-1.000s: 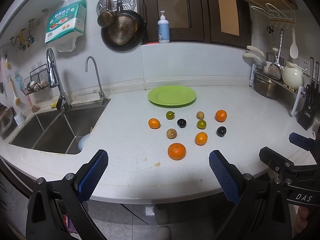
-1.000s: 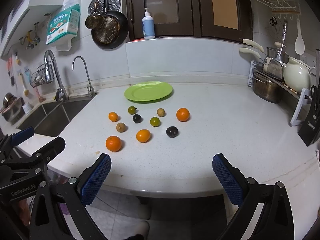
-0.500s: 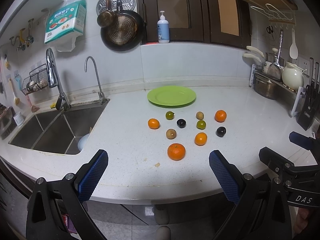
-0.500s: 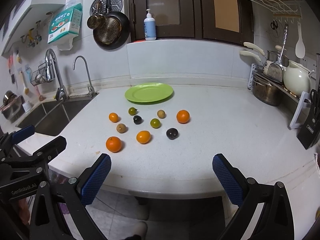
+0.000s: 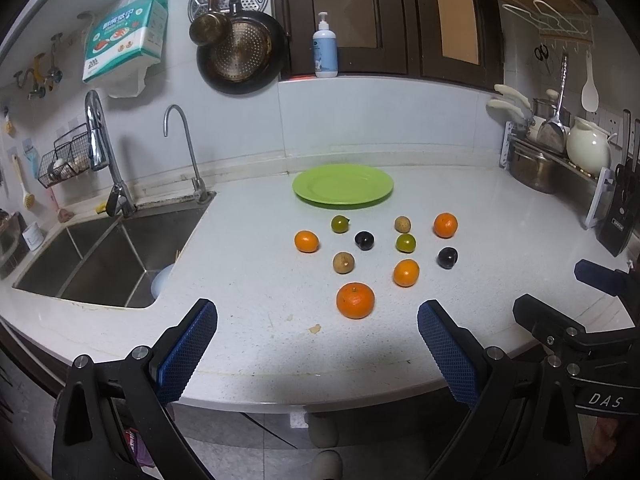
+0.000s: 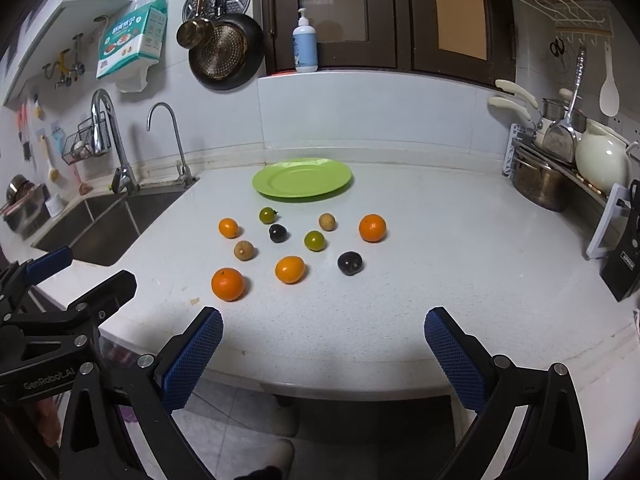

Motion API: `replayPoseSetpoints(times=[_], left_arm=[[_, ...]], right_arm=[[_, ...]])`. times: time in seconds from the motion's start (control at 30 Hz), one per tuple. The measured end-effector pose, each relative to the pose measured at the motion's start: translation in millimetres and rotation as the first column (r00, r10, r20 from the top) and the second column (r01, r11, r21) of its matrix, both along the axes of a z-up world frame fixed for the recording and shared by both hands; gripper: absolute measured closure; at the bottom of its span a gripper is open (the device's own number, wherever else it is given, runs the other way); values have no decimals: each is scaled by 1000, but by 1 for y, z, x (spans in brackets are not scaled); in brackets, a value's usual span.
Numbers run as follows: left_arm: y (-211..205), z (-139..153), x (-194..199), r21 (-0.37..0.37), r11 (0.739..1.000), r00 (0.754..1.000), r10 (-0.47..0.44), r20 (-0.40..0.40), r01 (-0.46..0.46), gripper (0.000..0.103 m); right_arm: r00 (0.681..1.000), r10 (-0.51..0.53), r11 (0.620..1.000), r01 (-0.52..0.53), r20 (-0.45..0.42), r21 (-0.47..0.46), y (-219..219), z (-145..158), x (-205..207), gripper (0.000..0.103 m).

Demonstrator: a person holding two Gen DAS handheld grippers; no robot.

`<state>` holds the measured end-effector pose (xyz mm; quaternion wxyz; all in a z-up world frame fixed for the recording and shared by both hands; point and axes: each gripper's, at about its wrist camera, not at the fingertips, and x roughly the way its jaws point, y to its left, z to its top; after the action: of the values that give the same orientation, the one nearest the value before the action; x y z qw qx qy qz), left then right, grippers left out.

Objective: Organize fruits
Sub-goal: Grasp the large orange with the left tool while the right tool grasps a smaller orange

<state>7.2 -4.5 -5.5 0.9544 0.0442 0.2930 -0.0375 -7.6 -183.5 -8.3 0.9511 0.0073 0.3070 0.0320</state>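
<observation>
While both grippers hang past the near counter edge, little differs from the earlier frames:

Left wrist view, left gripper (image 5: 316,344): jaws spread wide, holding nothing, at 6 o'clock below the fruit; framing almost unchanged from a second ago.
Left wrist view, fruits: ten pieces loose on the white counter (image 5: 500,240), none moved; the large orange (image 5: 355,300) lies nearest, a small orange (image 5: 406,273) at its 2 o'clock, a dark plum (image 5: 447,257) further right.
Left wrist view, green plate (image 5: 343,184): bare, at 12 o'clock beyond the fruit.
Left wrist view, sink (image 5: 100,256): at 9 o'clock.
Right wrist view, right gripper (image 6: 322,346): jaws wide apart, empty; the scene has dropped slightly in frame since a second ago.
Right wrist view, fruits: same cluster, large orange (image 6: 228,284) at 10 o'clock from the gripper; green plate (image 6: 302,178) behind, untouched.
</observation>
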Motion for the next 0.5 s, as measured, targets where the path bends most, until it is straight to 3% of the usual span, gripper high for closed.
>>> replayPoseSetpoints(times=[0.23,0.5], left_arm=[[-2,-15,17,5,999,999,-43,-7,43,8],[-5,-35,49,14,993,992,-114,-52,115,27]], right_arm=[[999,33,999,-33,-14,-28,6,-10,18,6],[994,96,994,-98,-59,-45,14,-28,52,19]])
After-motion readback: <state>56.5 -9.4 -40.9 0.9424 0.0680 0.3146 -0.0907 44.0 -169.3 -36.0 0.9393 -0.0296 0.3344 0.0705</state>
